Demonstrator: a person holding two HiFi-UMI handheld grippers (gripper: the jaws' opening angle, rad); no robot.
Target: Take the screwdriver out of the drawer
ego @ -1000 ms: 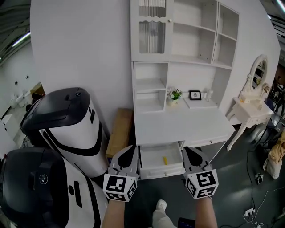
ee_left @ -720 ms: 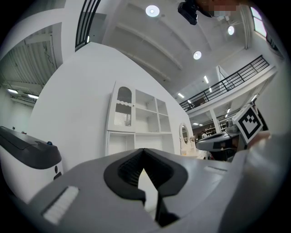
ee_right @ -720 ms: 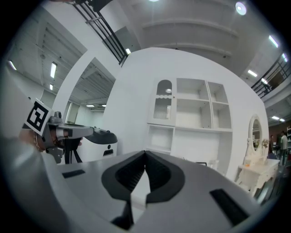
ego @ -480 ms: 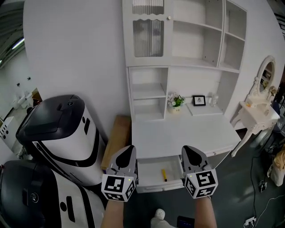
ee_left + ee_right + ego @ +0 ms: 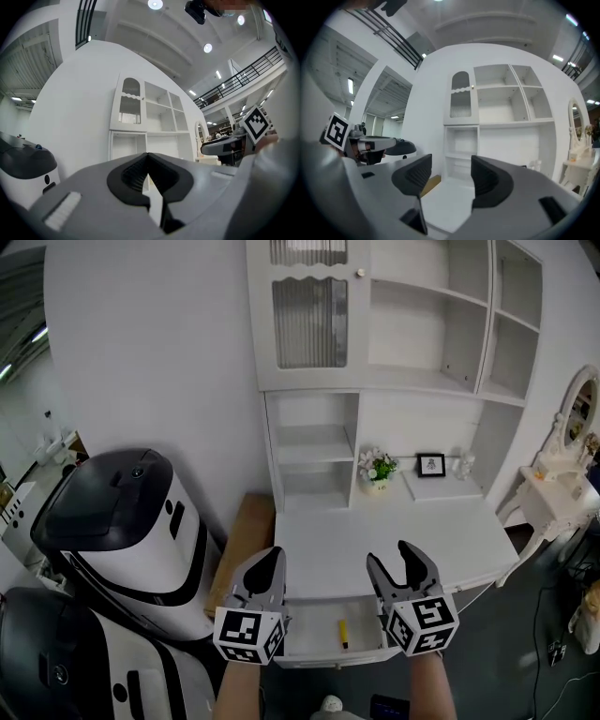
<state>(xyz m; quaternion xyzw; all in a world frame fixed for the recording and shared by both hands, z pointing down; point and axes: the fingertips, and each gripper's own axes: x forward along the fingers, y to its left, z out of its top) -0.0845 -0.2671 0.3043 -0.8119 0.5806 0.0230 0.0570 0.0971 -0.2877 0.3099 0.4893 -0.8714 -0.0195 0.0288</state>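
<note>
Left gripper (image 5: 270, 555): its two grey jaws are pressed together, with nothing between them. It hangs by the left front corner of the drawer.
Right gripper (image 5: 389, 555): its jaws are spread wide and have just been opening. Nothing is between them. It hangs by the right front corner of the drawer.
Pads (image 5: 415, 176): black, with little ridges.
Marker cubes (image 5: 248, 636): one on each gripper, white with black square patterns.
Screwdriver (image 5: 343, 634): small and yellow. It lies flat in the open drawer, a bit right of the middle, between the two grippers. Neither gripper touches it.
Drawer (image 5: 314, 626): white and shallow, pulled out from under the desk top.
Desk (image 5: 375, 540): white, smooth and flat on top.
Shelves (image 5: 314, 442): white open boxes stacked above the desk, against a white wall.
Glass door (image 5: 309, 310): up high on the left, with ribbed glass and a small round knob.
Flower pot (image 5: 377, 468): small, with green leaves and pale flowers, at the back of the desk.
Picture frame (image 5: 431, 464): black, just right of the flowers. Its print is too small to read.
Machines (image 5: 122, 521): two big round ones, white and black, left of the desk.
Brown board (image 5: 246, 540): between the desk and the nearer machine.
Dressing table (image 5: 562, 465): white, with an oval mirror, far right.
</note>
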